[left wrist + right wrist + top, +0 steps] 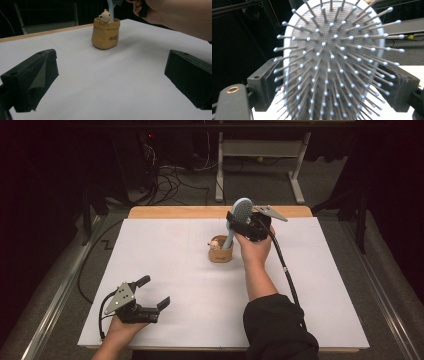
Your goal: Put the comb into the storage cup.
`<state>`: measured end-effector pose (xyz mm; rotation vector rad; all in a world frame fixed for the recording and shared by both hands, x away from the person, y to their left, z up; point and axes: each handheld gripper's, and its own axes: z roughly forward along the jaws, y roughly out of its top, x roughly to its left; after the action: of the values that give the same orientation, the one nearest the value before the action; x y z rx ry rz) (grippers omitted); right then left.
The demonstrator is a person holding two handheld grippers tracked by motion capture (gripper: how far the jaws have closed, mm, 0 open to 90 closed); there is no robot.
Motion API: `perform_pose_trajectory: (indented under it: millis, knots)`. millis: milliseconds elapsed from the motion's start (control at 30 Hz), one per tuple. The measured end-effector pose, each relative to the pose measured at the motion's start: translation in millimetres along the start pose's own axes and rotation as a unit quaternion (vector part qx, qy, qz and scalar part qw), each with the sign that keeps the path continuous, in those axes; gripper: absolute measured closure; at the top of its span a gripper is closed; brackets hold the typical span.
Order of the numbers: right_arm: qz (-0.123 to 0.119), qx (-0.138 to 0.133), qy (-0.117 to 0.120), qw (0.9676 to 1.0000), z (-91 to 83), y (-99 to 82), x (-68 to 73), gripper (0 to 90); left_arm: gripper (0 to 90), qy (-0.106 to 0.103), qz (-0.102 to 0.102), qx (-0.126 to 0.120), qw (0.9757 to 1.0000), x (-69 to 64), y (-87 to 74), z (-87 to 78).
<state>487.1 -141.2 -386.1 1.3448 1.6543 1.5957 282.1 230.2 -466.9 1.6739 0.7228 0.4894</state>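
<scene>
Flanking hairbrush [332,62] w/ right tool [243,221]

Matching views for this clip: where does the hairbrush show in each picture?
High view: hairbrush top centre, handle down in the tan holder.
Left gripper view: its blue handle at the top edge, rising from that holder.
Right gripper view: bristled head centre, between the jaws.
Shared landmark: the white tabletop.

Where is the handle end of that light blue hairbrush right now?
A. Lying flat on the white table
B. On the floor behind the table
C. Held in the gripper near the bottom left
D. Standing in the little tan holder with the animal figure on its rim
D: the hairbrush stands with its handle down in the tan holder.
</scene>
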Motion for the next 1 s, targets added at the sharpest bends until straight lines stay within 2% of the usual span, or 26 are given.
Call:
perform_pose_trajectory:
  millis: [633, 1000]
  knots:
    - [-0.003, 0.005, -0.012, 0.9999, 1.5, -2.3, -0.5, 12.4, 0.2, 0.000, 0.002, 0.000, 1.0000, 0.1, 0.1, -0.4]
    - [-0.013, 0.018, -0.027, 0.9994, 0.4, -2.8, -1.8, 0.3, 0.2, 0.000, 0.000, -0.002, 1.0000, -0.7, 0.1, 0.5]
